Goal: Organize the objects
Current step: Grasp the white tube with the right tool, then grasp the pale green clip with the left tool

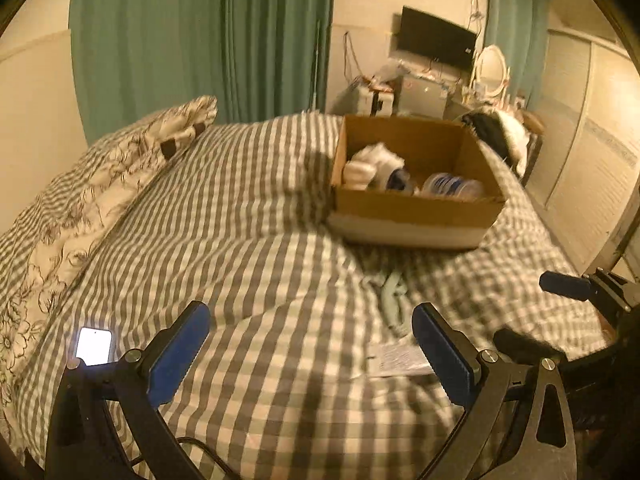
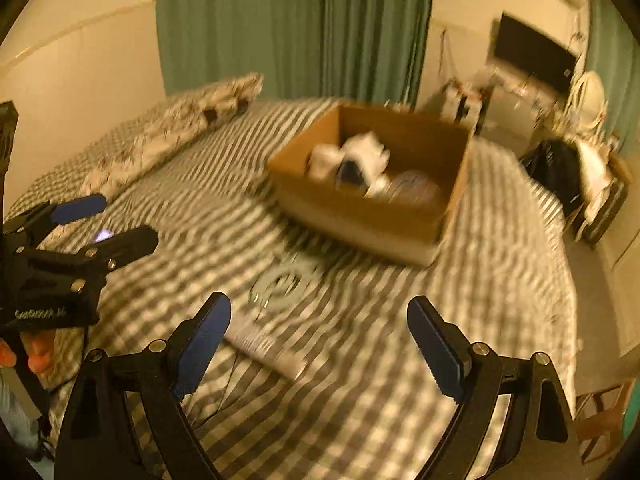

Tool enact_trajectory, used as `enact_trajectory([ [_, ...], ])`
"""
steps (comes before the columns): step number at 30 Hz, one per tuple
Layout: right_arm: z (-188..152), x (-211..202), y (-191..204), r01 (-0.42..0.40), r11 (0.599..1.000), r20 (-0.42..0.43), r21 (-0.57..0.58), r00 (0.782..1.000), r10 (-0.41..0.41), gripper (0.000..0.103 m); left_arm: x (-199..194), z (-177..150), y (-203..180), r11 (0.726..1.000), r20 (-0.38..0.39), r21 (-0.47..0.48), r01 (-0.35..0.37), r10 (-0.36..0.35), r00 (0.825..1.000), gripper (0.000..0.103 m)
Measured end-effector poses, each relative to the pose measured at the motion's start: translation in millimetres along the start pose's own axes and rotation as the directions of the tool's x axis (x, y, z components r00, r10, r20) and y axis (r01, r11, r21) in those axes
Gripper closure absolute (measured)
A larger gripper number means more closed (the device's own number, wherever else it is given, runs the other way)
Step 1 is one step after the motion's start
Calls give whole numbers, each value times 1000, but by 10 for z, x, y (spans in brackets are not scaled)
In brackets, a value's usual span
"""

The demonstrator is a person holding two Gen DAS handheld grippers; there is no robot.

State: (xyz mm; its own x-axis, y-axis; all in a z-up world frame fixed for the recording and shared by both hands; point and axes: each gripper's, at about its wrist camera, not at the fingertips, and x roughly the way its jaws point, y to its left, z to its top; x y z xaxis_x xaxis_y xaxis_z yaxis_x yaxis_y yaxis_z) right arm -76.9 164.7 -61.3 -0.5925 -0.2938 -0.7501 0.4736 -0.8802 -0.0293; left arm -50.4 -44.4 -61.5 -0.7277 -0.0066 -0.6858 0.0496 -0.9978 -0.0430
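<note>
A cardboard box [image 1: 416,210] sits on the checked bed [image 1: 256,240], holding white cloth [image 1: 370,162] and blue-and-clear round items [image 1: 454,186]. The box also shows in the right wrist view [image 2: 360,220]. A pale green ring-shaped item [image 2: 282,286] and a flat white packet [image 2: 264,346] lie on the bed between the box and my right gripper [image 2: 320,344], which is open and empty. The green item [image 1: 392,300] and the packet [image 1: 396,358] show by my left gripper [image 1: 312,354], also open and empty.
A lit phone [image 1: 94,346] lies on the bed at the left. Floral pillows [image 1: 120,168] line the left side. Green curtains [image 1: 200,40] hang behind. A cluttered dresser with TV [image 1: 436,38] and a mirror stands beyond the bed.
</note>
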Motion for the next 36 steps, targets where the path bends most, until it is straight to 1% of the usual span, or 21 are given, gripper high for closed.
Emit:
enact_trajectory([
  [5,-88,382,131,-14,998,-96,-57,995,8,13,151,-67,66,1000,-25,-4,-26,26,999,0],
  [10,-98,713,286,-46,991,-187,-122,982,22,13,244,-97,120,1000,-56,-23,-16,15,998,0],
  [11,-105,748,317,-53,990,-199,-133,980,25,15,255,-98,127,999,-62,-29,-13,12,998,0],
  [13,-121,821,356,-61,988,-221,-145,975,28,24,272,-106,146,999,-70,-39,-10,7,998,0],
  [15,-141,863,379,-69,986,-239,-152,971,31,46,281,-104,157,999,-74,-44,-6,3,997,0],
  [17,-159,866,390,-71,985,-240,-160,970,31,60,285,-106,164,999,-76,-45,-7,3,997,0],
  [18,-163,847,392,-74,984,-234,-161,972,35,72,286,-104,163,999,-77,-44,-8,4,997,0],
  [20,-157,789,376,-72,986,-213,-153,976,38,82,287,-100,156,999,-78,-39,-12,9,997,0],
  [24,-114,583,229,-59,995,-138,-85,989,47,83,298,-71,93,1000,-82,-13,-20,19,996,0],
  [26,-72,490,142,-45,997,-107,-56,993,39,83,306,-35,14,1000,-82,4,-12,12,997,0],
  [31,46,287,-105,31,1000,-45,1,999,-31,83,439,79,-351,995,-111,82,55,-45,993,0],
  [32,63,250,-174,44,999,-37,14,998,-44,83,490,96,-429,993,-122,100,56,-43,992,0],
  [35,83,172,-356,68,996,-21,55,998,-67,83,672,119,-656,986,-159,153,72,-48,986,3],
  [36,82,164,-414,73,995,-20,68,997,-72,83,754,117,-718,984,-182,158,86,-57,982,8],
])
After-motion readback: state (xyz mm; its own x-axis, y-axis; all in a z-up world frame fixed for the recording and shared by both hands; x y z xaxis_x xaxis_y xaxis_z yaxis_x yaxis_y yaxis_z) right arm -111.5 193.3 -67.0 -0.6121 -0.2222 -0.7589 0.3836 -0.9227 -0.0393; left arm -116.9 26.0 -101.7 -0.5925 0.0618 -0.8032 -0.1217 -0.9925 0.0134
